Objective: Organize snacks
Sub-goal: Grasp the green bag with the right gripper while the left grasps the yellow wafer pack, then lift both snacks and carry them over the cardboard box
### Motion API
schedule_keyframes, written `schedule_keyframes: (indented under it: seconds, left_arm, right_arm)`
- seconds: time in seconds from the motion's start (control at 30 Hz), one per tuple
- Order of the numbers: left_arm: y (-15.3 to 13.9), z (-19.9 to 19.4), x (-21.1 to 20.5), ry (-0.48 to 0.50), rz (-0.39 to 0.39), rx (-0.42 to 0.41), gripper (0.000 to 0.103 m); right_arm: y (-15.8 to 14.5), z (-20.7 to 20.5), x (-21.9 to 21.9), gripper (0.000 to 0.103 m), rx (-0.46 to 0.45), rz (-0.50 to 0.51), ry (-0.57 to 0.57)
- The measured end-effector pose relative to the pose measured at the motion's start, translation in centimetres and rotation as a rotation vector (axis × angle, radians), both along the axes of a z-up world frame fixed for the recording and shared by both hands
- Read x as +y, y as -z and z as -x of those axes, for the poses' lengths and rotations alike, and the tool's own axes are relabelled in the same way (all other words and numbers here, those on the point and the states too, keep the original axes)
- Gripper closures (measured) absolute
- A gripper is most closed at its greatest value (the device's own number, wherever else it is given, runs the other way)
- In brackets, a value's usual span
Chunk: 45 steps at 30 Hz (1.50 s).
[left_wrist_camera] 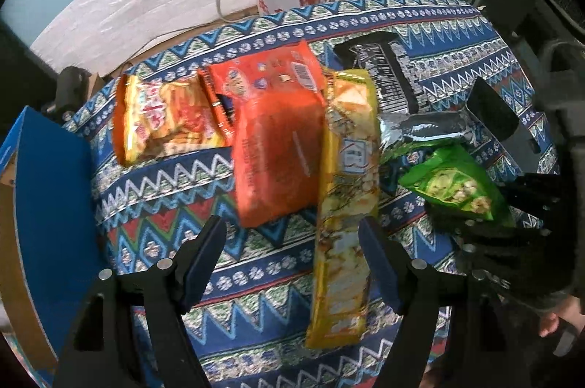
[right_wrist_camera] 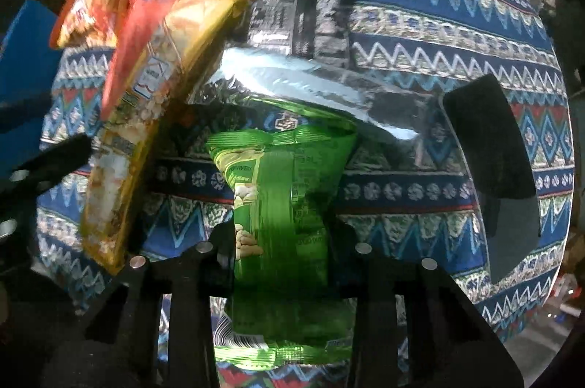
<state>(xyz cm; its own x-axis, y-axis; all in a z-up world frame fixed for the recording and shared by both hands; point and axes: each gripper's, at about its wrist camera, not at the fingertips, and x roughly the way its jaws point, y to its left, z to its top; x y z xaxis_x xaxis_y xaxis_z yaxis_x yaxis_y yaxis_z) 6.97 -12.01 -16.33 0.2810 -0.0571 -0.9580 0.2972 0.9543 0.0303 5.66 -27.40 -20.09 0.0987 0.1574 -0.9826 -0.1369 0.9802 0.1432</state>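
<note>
The right gripper (right_wrist_camera: 283,242) pinches a crinkly green foil snack bag (right_wrist_camera: 285,205) above the patterned tablecloth (right_wrist_camera: 420,41). The left gripper (left_wrist_camera: 292,242) hangs spread beside a long yellow packet (left_wrist_camera: 347,205); a blue cardboard box (left_wrist_camera: 51,205) stands left.

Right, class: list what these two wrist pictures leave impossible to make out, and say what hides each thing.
- Green snack bag, right wrist view: its print is smeared by blur, and the right gripper covers its sides.
- Blue box, left wrist view: cut off by the left edge; contents unseen.
- Black packet, left wrist view: lettering too small; silver bag overlaps it.
</note>
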Motion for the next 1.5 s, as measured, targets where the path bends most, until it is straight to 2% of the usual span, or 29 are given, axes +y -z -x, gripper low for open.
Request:
schedule_keyframes:
  seconds: [0.3,0.43,0.6,0.67,0.73,0.77,0.8,0.83,1.03,1.5]
  left_arm:
    - [2.3,-1.0,-2.2,0.005,0.001,0.038,0.023]
    - [3.3,-1.3,-2.6,0.009,-0.015,0.048,0.022]
    - [4.0,-1.7,-2.8,0.011,-0.020,0.050,0.023]
    - [4.0,-1.8,-2.7,0.019,-0.006,0.045,0.033]
    - [4.1,-1.8,-2.7,0.024,-0.006,0.046,0.046]
    - [4.1,-1.8,-2.6,0.025,-0.012,0.040,0.049]
    - [4.0,-1.7,-2.6,0.034,-0.007,0.030,0.056]
    - [4.0,-1.7,-2.9,0.041,0.002,0.030,0.069]
    - [2.9,-1.3,-2.7,0.041,-0.004,-0.015,0.072]
    - [-2.6,0.9,0.7,-0.002,0.031,-0.122,0.072]
  right_arm:
    - [-3.6,0.1,-2.0,0.068,-0.108,-0.007,0.035]
    - [-4.2,-0.9,-2.5,0.068,-0.110,-0.010,0.049]
    - [-3.3,-1.3,-2.6,0.068,-0.117,-0.003,0.050]
    - [-3.1,-1.5,-2.5,0.068,-0.123,-0.001,0.052]
    - [-3.2,-1.8,-2.5,0.068,-0.125,-0.006,0.056]
    - [-3.2,-1.9,-2.5,0.068,-0.124,-0.008,0.057]
    - [-3.2,-1.9,-2.5,0.068,-0.125,-0.009,0.058]
    - [-3.2,-1.9,-2.5,0.068,-0.124,-0.009,0.058]
    - [-3.6,-2.0,-2.2,0.068,-0.147,-0.011,0.043]
    - [-6.5,-2.1,-0.1,0.068,-0.232,-0.018,0.009]
